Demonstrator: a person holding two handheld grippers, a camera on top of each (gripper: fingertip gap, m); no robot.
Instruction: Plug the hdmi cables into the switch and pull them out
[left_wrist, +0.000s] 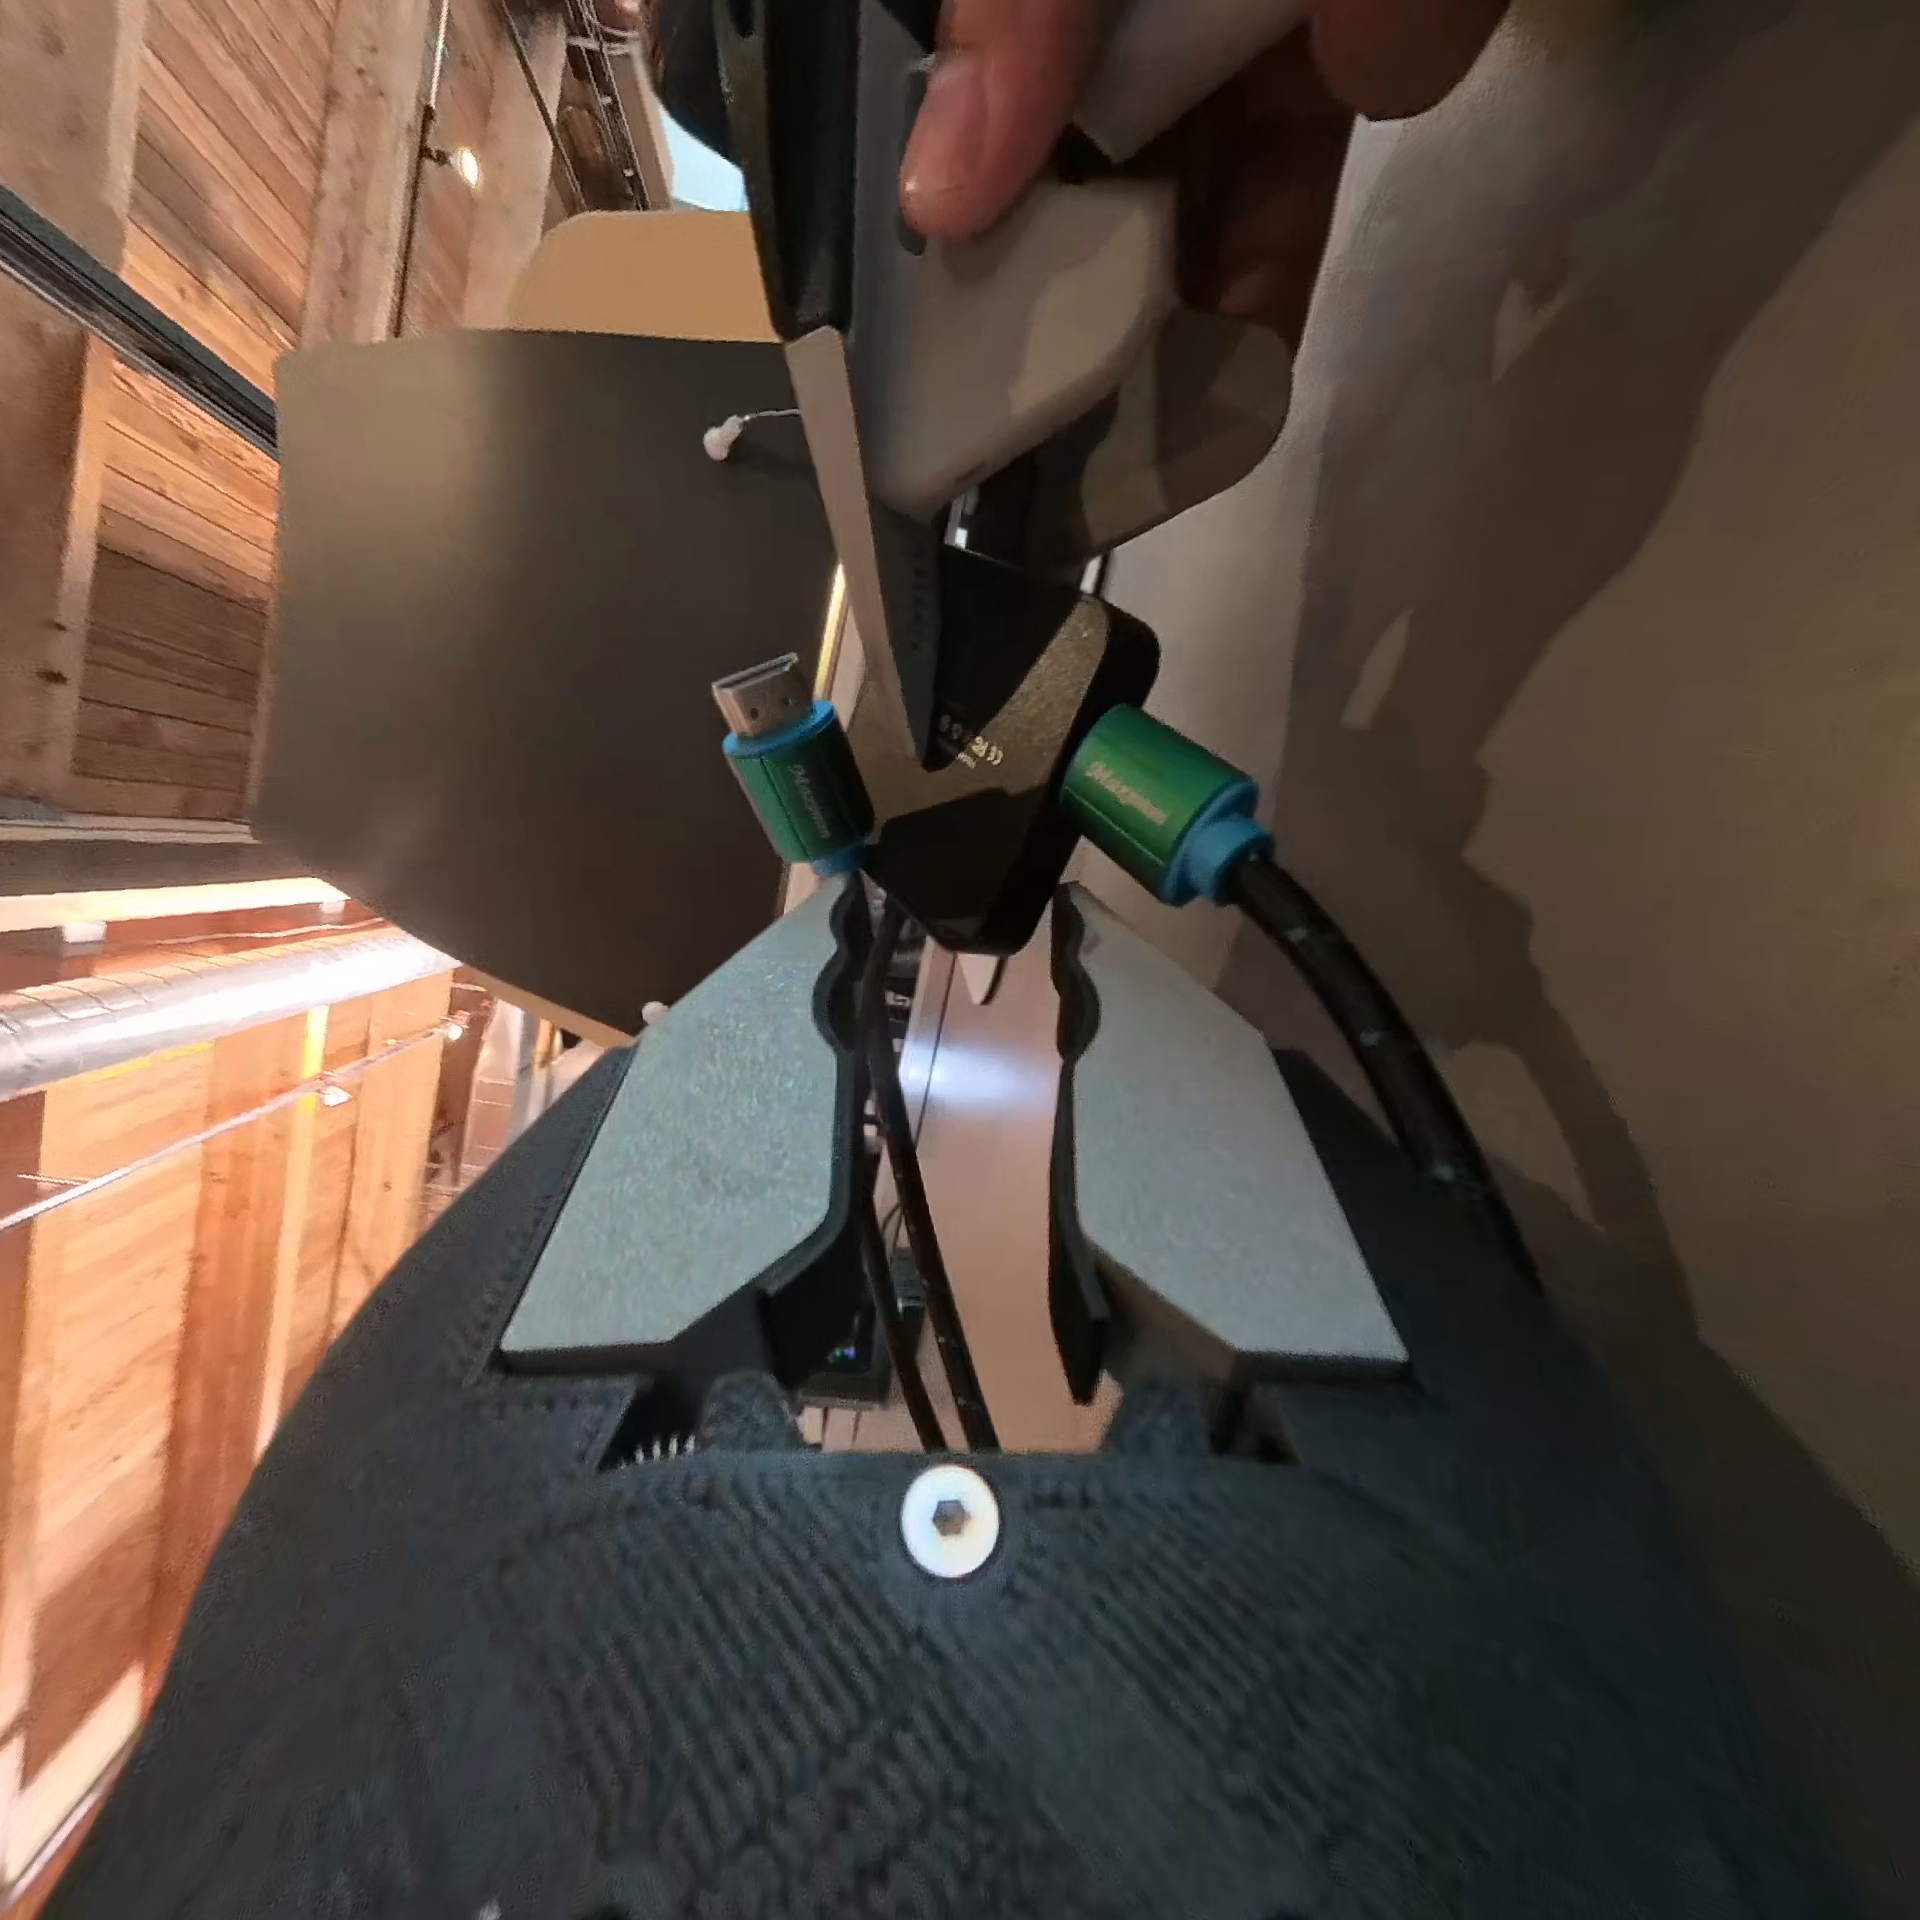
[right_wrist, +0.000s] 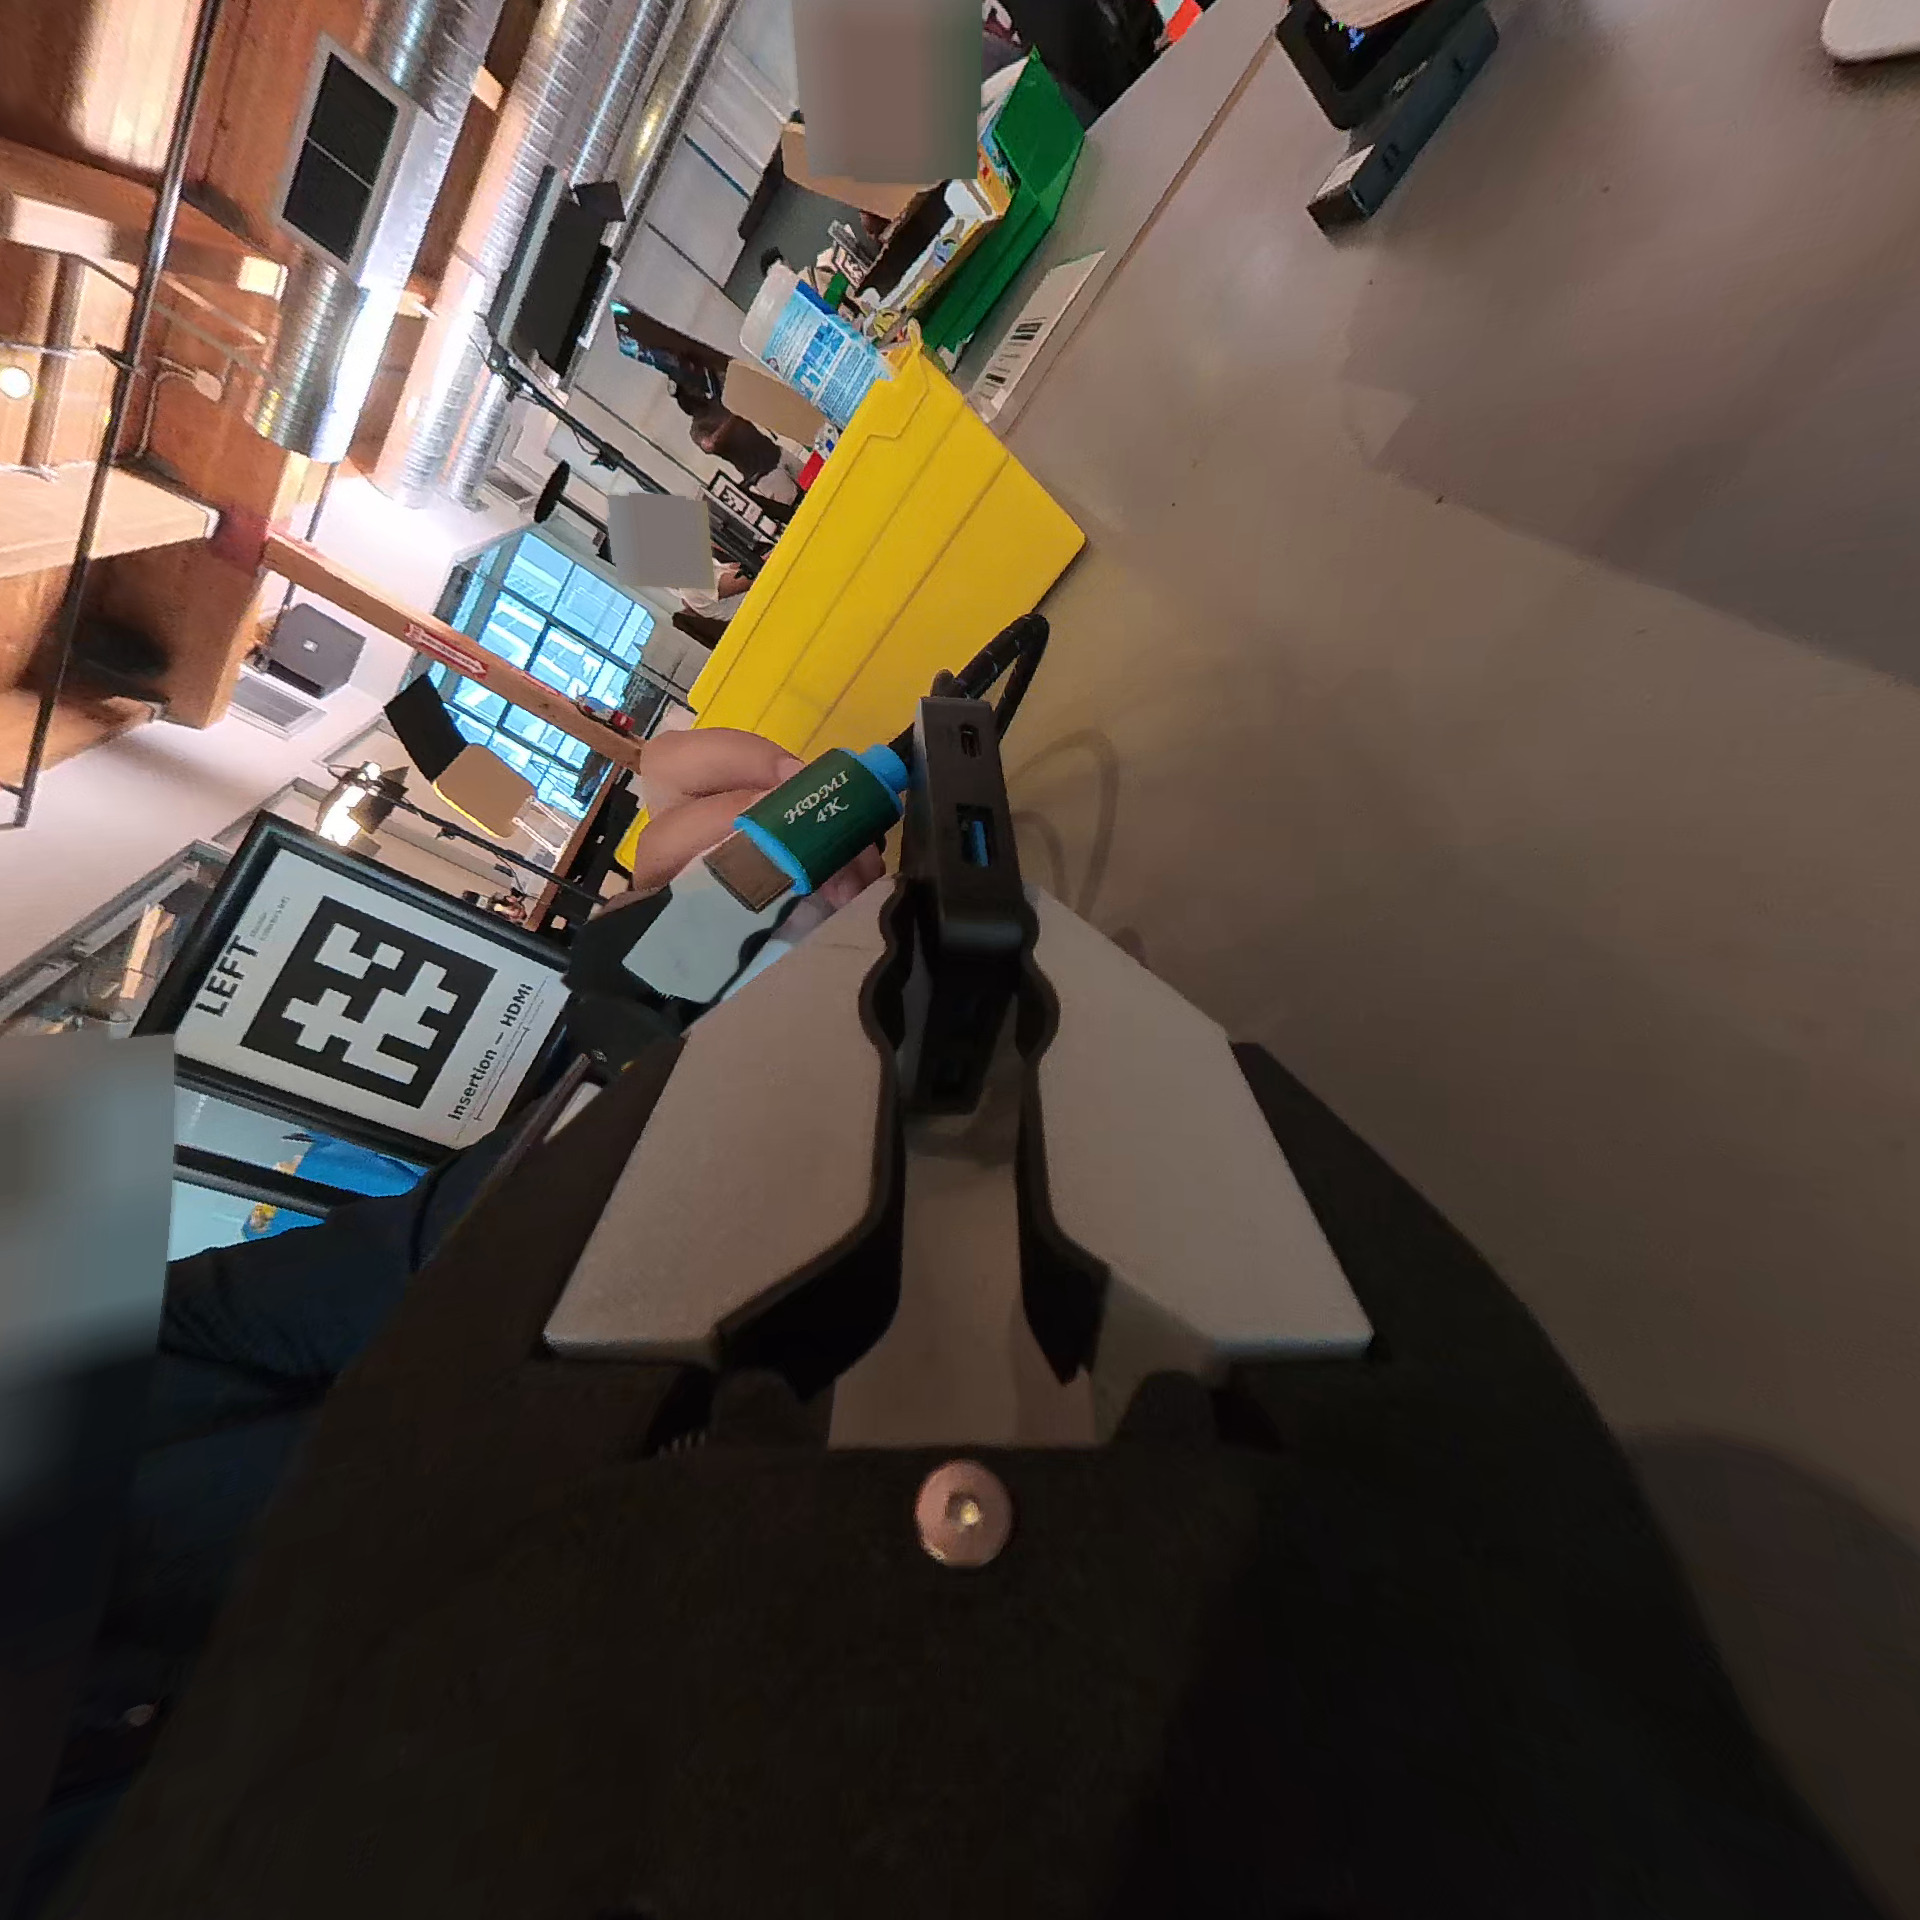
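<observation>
My right gripper (right_wrist: 961, 920) is shut on the black switch (right_wrist: 961, 831), holding it in the air above the table. In the left wrist view it comes in from above (left_wrist: 925, 675) with the switch (left_wrist: 1049, 686). One green HDMI plug (left_wrist: 1148, 795) sits in the switch, and its black cable (left_wrist: 1382, 1049) trails off. A second green plug (left_wrist: 798, 777) is free with its metal end bare, just left of the switch; it also shows in the right wrist view (right_wrist: 816, 821). My left gripper (left_wrist: 956, 920) is open below the switch's corner, and the free plug's cable (left_wrist: 904, 1143) runs between its fingers.
The grey table (right_wrist: 1455, 727) lies to the right. A yellow bin (right_wrist: 894, 582) and a green bin (right_wrist: 1029, 197) stand on its far side, and dark devices (right_wrist: 1382, 62) at the far corner. A dark panel (left_wrist: 520, 644) stands behind the free plug. A hand (left_wrist: 966, 135) holds the right gripper. Less than 4 cm separates the two grippers' tips.
</observation>
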